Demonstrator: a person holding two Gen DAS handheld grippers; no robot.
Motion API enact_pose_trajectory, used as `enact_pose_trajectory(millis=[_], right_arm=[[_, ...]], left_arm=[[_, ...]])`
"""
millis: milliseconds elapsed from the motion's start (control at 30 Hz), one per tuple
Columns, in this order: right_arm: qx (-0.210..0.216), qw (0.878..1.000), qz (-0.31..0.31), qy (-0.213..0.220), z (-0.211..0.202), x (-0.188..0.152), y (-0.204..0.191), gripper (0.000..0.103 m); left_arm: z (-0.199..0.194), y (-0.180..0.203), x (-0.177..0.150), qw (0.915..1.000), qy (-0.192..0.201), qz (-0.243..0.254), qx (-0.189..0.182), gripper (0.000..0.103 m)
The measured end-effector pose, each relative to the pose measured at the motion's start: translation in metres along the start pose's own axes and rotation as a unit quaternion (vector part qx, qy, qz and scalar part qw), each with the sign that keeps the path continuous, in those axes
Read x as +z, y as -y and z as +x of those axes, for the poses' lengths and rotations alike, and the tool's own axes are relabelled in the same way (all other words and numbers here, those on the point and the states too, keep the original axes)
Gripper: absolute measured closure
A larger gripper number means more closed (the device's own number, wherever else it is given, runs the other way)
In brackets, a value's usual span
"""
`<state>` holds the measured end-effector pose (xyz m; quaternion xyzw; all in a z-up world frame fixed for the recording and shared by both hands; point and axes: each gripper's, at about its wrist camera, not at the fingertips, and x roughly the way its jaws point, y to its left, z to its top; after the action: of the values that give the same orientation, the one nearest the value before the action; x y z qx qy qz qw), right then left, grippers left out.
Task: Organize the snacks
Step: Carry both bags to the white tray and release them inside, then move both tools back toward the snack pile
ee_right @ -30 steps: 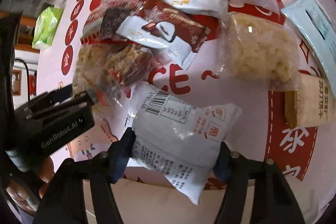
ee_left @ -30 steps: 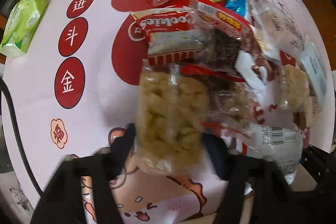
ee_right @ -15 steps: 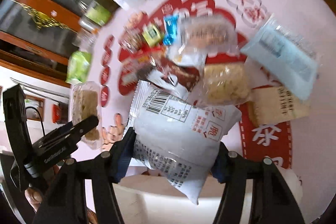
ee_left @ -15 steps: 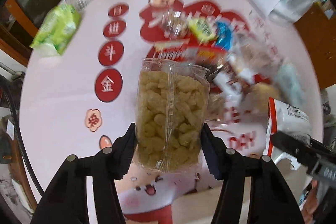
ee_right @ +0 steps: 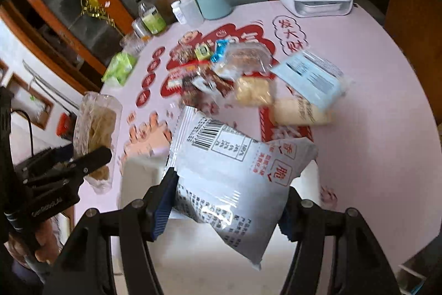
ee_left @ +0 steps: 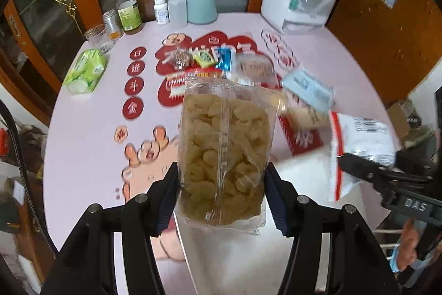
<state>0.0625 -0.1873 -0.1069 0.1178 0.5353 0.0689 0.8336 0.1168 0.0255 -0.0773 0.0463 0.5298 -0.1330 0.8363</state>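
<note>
Above the table's [ee_left: 83, 129] near edge, clear bag of yellow puffs [ee_left: 225, 148] clamped in left gripper [ee_left: 222, 194]; white packet [ee_right: 234, 181] clamped in right gripper [ee_right: 226, 196]. Snack pile [ee_left: 221, 65] at 12 o'clock; green tissue pack [ee_left: 85, 71] at 10 o'clock

The snack bag [ee_left: 225, 154] at frame centre is clear, glossy plastic; the white packet [ee_right: 234, 181] shines too — smooth film. The tablecloth [ee_left: 83, 129] looks smooth — the cabinet [ee_left: 386, 26], upper right, is wood.
</note>
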Motion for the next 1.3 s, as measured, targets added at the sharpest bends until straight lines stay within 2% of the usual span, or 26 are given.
enact_pose_trajectory(millis=[233, 467, 567, 633, 667, 700, 800, 867, 1100, 1300], right_arm=[[-0.043, 0.998, -0.033, -0.031, 0.001, -0.045, 0.014, 0.037], [-0.04, 0.994, -0.059, -0.079, 0.017, -0.076, 0.014, 0.035], [-0.043, 0.993, -0.066, -0.084, 0.019, -0.084, 0.013, 0.033], [-0.049, 0.994, -0.069, -0.074, 0.013, -0.087, 0.013, 0.022], [-0.052, 0.994, -0.069, -0.064, 0.009, -0.088, 0.012, 0.01], [-0.052, 0.995, -0.068, -0.055, 0.005, -0.089, 0.012, 0.002], [-0.041, 0.996, -0.064, -0.038, -0.004, -0.092, 0.012, 0.0], [-0.042, 0.996, -0.063, -0.038, -0.006, -0.094, 0.011, 0.0], [-0.034, 0.997, -0.07, -0.029, -0.014, -0.101, 0.002, 0.0], [-0.007, 0.998, -0.068, -0.018, -0.021, -0.101, 0.002, 0.0]], left_arm=[[0.01, 0.037, -0.055, 0.9993, -0.028, 0.021, 0.011, 0.046], [0.031, 0.054, -0.095, 0.9968, -0.076, 0.021, 0.01, 0.046], [0.035, 0.058, -0.108, 0.9957, -0.089, 0.02, 0.017, 0.045], [0.037, 0.058, -0.113, 0.9945, -0.103, 0.012, 0.015, 0.039], [0.038, 0.057, -0.114, 0.9941, -0.108, 0.005, 0.012, 0.028], [0.037, 0.056, -0.116, 0.994, -0.109, -0.003, 0.007, 0.017], [0.03, 0.055, -0.118, 0.9951, -0.098, -0.015, 0.006, 0.005], [0.025, 0.052, -0.118, 0.9956, -0.091, -0.023, 0.006, 0.002], [0.011, 0.041, -0.121, 0.9952, -0.077, -0.061, -0.001, 0.001], [-0.001, 0.034, -0.129, 0.9948, -0.064, -0.078, 0.012, 0.001]])
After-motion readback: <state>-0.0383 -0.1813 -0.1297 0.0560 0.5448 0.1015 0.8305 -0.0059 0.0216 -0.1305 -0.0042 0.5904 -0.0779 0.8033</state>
